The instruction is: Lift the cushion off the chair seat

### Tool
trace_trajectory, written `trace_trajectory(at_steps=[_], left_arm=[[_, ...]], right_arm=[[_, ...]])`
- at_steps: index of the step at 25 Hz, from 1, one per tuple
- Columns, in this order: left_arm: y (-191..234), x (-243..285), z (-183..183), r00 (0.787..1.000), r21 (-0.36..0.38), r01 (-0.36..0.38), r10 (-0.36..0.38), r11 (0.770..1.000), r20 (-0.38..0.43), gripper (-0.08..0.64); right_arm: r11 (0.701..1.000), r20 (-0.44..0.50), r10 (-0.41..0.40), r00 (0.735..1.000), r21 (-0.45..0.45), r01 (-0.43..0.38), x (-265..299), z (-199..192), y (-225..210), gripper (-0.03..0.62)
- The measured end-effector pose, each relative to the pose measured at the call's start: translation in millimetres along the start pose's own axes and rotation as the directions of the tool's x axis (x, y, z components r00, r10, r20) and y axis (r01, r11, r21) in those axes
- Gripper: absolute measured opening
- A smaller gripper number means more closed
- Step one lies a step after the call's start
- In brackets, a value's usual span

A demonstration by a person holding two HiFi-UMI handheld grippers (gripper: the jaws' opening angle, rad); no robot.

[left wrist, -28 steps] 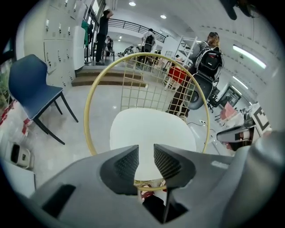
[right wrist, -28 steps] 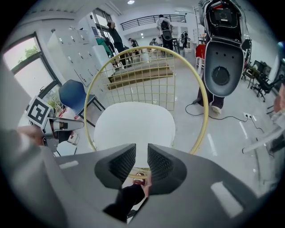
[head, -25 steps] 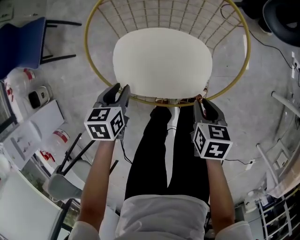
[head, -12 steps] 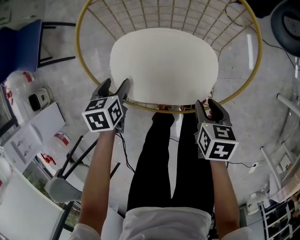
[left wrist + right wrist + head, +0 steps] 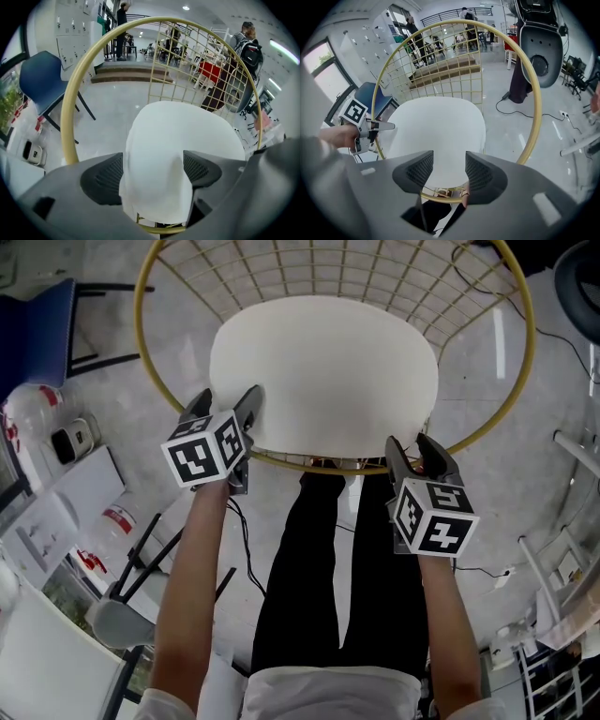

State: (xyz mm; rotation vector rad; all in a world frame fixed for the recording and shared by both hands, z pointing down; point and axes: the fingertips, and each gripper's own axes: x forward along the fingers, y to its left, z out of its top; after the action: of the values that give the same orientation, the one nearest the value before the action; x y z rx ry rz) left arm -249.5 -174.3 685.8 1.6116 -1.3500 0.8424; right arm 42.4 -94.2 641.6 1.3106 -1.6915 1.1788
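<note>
One round chair [image 5: 68,108] fills the upper half of the head view. Its rim is a single gold hoop, and its back is a gold wire grid. On the seat lies one white cushion [image 5: 323,371], oval and smooth. It covers most of the seat, and its near edge lies along the front of the hoop.

Two legs in black trousers [image 5: 300,559] stand just in front of the chair, and two bare forearms reach forward, one on each side of them. One blue chair [image 5: 42,329] stands well apart on the grey floor at the upper left.

Two grippers are at the cushion's near edge, one in each hand. The left gripper [image 5: 227,401] is at the cushion's near-left corner. Its jaws have just been opening and now stand wide apart, with the corner of the cushion between the two pads. The white fabric fills the gap between them but is not clamped.

The right gripper [image 5: 410,446] is at the front of the hoop, near the cushion's near-right edge. Its jaws have also just been opening, though to a narrower gap. Its own view shows the cushion's edge and the gold rim through that gap, and the pads press on nothing.

Two marker cubes are in view, one on each gripper. The left cube [image 5: 204,451] and the right cube [image 5: 431,517] both carry black-and-white squares.
</note>
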Motion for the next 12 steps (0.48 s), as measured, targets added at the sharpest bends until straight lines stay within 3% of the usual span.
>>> trace_trajectory(at_steps=[7, 12], left_arm=[[0, 15, 2, 0.999, -0.047, -0.029, 0.029, 0.998, -0.014, 0.426], [0, 21, 2, 0.999, -0.070, -0.045, 0.043, 0.997, -0.026, 0.430]], right_arm=[[0.999, -0.020, -0.027, 0.999, 0.043, 0.028, 20, 0, -14, 0.291], [0.991, -0.009, -0.105, 0.994, 0.089, 0.105, 32, 5, -33, 0.367]])
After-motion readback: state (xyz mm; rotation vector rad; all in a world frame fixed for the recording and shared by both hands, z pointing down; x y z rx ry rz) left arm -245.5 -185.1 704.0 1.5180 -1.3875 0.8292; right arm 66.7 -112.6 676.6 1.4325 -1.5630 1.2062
